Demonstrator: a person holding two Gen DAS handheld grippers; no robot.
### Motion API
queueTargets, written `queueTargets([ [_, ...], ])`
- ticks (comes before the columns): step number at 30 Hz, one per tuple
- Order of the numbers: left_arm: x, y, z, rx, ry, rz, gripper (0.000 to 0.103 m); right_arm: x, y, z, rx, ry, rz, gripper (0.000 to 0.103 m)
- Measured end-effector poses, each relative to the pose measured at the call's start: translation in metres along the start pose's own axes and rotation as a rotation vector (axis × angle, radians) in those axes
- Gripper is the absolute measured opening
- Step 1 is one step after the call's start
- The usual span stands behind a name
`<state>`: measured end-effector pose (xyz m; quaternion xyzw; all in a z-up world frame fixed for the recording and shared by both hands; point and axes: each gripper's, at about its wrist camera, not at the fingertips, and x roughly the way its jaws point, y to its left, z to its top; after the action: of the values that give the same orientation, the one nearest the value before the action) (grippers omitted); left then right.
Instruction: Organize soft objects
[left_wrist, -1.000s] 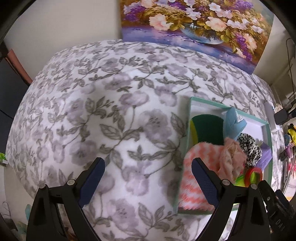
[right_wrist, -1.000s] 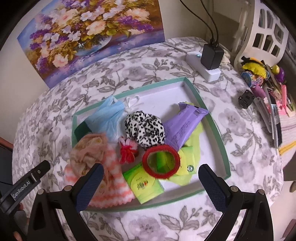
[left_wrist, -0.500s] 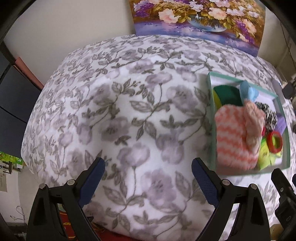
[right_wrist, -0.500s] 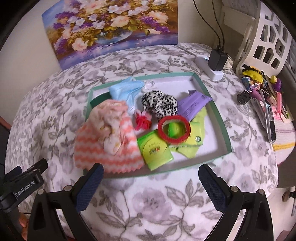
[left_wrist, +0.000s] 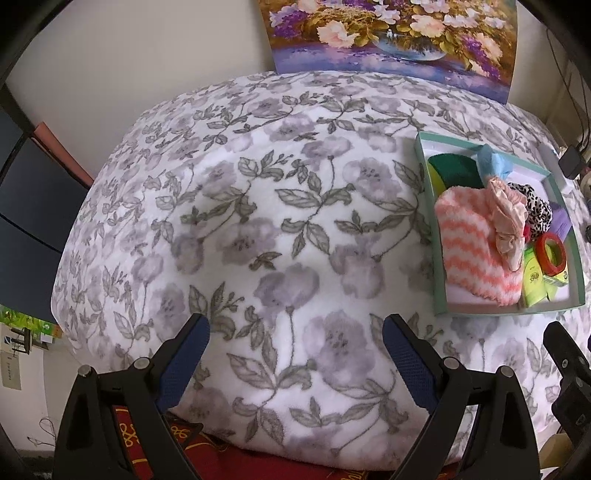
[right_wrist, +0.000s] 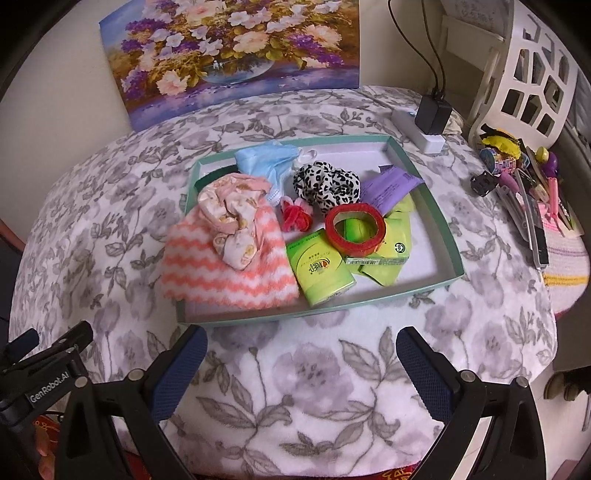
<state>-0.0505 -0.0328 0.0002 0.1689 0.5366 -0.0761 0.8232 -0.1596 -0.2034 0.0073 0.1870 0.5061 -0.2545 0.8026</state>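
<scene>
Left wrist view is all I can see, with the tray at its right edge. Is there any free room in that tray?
Observer: Yes. The tray has bare white floor at its right end; the things in it crowd its left and middle.
Operator: Is the other gripper holding anything?
Observer: No. The right gripper is open and empty, over the blanket in front of the tray's near rim.
Operator: Anything to the right of the tray?
Observer: A pile of pens and clips lies there, apart from the tray.
</scene>
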Motion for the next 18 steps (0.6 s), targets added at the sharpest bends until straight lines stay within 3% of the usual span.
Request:
queueTargets([
  [18, 0.0035, -0.0015, 0.0026, 0.005, 0.014, -0.004, 0.095, 0.0047, 0.0007, 0.0036, -0.011, 0.005, -0.014, 0.103],
])
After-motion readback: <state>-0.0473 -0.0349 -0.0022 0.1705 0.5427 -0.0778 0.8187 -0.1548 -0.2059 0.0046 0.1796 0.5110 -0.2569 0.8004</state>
